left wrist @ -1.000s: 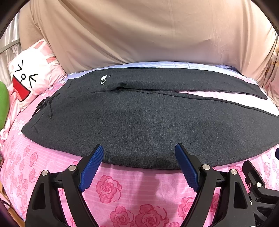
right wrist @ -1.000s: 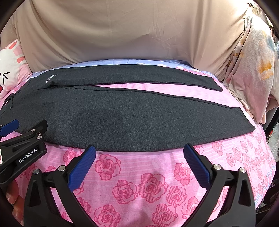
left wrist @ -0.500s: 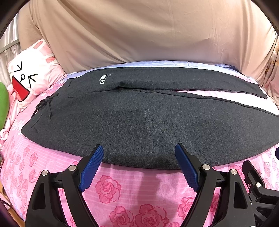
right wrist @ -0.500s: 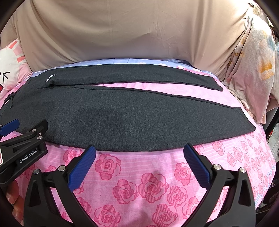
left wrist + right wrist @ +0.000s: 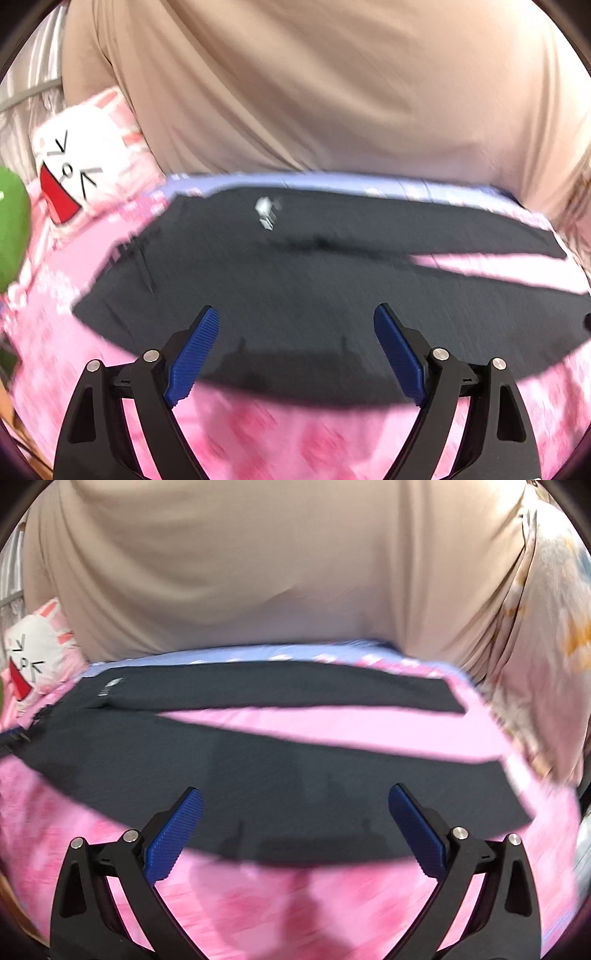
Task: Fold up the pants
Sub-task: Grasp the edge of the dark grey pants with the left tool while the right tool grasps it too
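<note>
Left wrist view: the left claw (image 5: 296, 325) has its jaws spread wide and holds nothing.
Left claw pads: the blue ribbed pads (image 5: 192, 360) show against the near edge of the pants (image 5: 332, 288); contact cannot be told through the blur.
Right wrist view: the right claw (image 5: 295, 805) is likewise spread wide, with nothing between its blue pads (image 5: 171, 840).
Right claw position: it sits at the near edge of the pants (image 5: 229, 775), over the nearer leg.
Pants: dark grey, laid flat and lengthwise across the bedsheet (image 5: 258, 915), waist toward the left, the two legs running to the right.
Legs: they split apart toward the right, with a wedge of pink sheet showing between them.
Logo: a small white mark (image 5: 266, 212) lies on the far side of the pants, near the waist.
Drawstring: dark cord (image 5: 142, 251) lies at the waist end of the pants.
Bedsheet: pink with a rose print, under the pants on every side.
Pillow: a white and pink cartoon-face pillow (image 5: 79, 162) lies beyond the waist end of the pants.
Green thing: a blurred green shape (image 5: 11, 236) sits left of the pants, beside the pillow.
Cloth backdrop: beige fabric (image 5: 314, 85) rises behind the far edge of the pants.
Patterned cloth: pale printed fabric (image 5: 546, 635) hangs beyond the leg ends of the pants.
</note>
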Demonstrator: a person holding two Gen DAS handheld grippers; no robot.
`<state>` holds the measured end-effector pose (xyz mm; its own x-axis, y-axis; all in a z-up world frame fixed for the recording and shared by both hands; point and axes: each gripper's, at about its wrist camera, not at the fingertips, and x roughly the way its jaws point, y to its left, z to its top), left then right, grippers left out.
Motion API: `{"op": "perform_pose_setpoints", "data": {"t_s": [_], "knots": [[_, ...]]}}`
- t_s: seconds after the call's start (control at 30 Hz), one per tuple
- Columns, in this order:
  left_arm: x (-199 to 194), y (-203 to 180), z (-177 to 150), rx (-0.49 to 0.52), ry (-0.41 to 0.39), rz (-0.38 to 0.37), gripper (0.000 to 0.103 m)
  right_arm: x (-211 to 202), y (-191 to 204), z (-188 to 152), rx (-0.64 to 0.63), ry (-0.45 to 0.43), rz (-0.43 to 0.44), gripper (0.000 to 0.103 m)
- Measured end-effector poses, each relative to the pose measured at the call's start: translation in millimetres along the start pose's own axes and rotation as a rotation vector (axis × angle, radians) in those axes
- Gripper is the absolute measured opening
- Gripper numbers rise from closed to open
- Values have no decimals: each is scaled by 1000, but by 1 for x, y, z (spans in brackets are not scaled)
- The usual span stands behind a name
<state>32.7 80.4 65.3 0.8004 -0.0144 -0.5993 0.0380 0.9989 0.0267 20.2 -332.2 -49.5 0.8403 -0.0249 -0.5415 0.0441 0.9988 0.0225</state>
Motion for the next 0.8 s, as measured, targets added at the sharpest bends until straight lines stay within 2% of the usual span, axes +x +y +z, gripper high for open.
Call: {"op": "perform_pose_setpoints", "data": {"t_s": [0.07, 0.1, 0.13, 0.17, 0.2, 0.23, 0.3, 0.4, 0.53, 0.63, 0.67, 0.7, 0.77, 0.8], "knots": [[9, 12, 25, 6, -35, 40, 89, 24, -36, 17, 5, 26, -28, 96], [14, 18, 36, 7, -50, 62, 90, 40, -59, 26, 33, 48, -38, 87], [21, 26, 48, 7, -62, 89, 90, 53, -72, 33, 55, 68, -30, 83], [39, 40, 68, 2, -72, 137, 91, 68, -89, 41, 87, 90, -27, 80], [49, 48, 78, -2, -69, 155, 91, 82, -104, 47, 115, 101, -39, 79], [76, 66, 99, -15, -39, 188, 91, 97, -119, 54, 136, 115, -54, 79], [102, 80, 112, -27, 3, 188, 92, 125, -139, 68, 146, 142, -83, 72], [160, 118, 138, -91, 74, 244, 92, 163, -164, 88, 181, 165, -99, 72], [227, 155, 156, -110, 136, 358, 92, 207, -182, 106, 177, 197, -136, 72], [257, 162, 154, -107, 187, 368, 92, 242, -191, 110, 162, 249, -165, 71], [278, 168, 153, -115, 231, 368, 92, 252, -195, 109, 167, 264, -162, 71], [285, 167, 149, -118, 243, 371, 92, 259, -198, 109, 176, 277, -155, 72], [307, 171, 147, -142, 285, 370, 92, 265, -200, 109, 198, 264, -141, 72], [312, 173, 146, -149, 294, 366, 91, 264, -200, 110, 211, 261, -116, 61]]}}
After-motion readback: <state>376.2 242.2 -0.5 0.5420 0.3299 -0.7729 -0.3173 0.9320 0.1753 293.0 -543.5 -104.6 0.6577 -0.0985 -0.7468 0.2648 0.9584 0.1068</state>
